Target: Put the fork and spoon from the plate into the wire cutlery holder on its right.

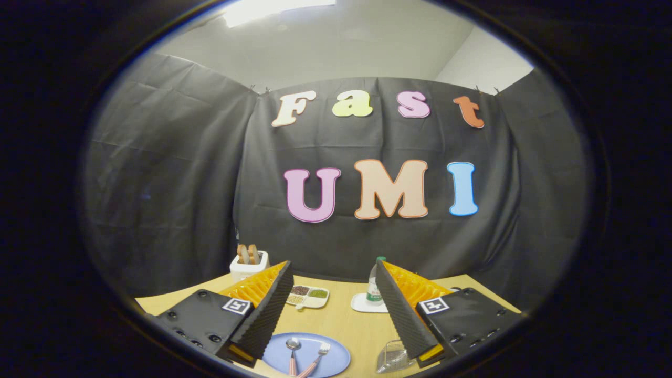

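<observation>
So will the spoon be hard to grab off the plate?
Probably a bit. The spoon lies flat on the smooth blue plate, so it may slide. It looks thin and stiff, likely light. The open claw holds nothing.

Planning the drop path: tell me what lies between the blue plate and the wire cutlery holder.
Bare tabletop only, in the gripper view. The blue plate with spoon and fork sits left of the wire cutlery holder; the gripper is open.
</observation>
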Demonstrator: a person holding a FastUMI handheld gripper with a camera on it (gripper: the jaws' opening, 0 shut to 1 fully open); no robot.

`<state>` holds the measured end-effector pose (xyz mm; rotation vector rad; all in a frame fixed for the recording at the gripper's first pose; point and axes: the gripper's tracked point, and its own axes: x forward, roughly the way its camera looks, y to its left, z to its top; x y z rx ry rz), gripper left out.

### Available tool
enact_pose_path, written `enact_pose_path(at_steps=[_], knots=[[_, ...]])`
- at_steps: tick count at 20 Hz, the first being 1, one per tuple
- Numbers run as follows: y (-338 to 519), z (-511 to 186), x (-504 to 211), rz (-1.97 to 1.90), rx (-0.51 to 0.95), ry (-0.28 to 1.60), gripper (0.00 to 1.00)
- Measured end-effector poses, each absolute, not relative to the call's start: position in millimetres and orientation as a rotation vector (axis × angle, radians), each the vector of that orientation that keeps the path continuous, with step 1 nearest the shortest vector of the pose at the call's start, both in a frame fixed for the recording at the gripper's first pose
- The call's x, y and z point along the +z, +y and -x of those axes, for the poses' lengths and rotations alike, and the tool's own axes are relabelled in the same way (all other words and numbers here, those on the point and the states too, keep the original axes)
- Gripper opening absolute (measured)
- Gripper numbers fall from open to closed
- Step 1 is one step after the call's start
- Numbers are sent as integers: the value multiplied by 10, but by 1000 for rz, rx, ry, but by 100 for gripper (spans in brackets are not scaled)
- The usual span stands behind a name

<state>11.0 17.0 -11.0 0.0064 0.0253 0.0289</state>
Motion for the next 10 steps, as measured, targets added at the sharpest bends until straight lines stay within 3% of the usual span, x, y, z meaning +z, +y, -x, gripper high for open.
enact_pose_path(at_steps=[10], knots=[[249, -194, -441, -10, 56, 125, 100]])
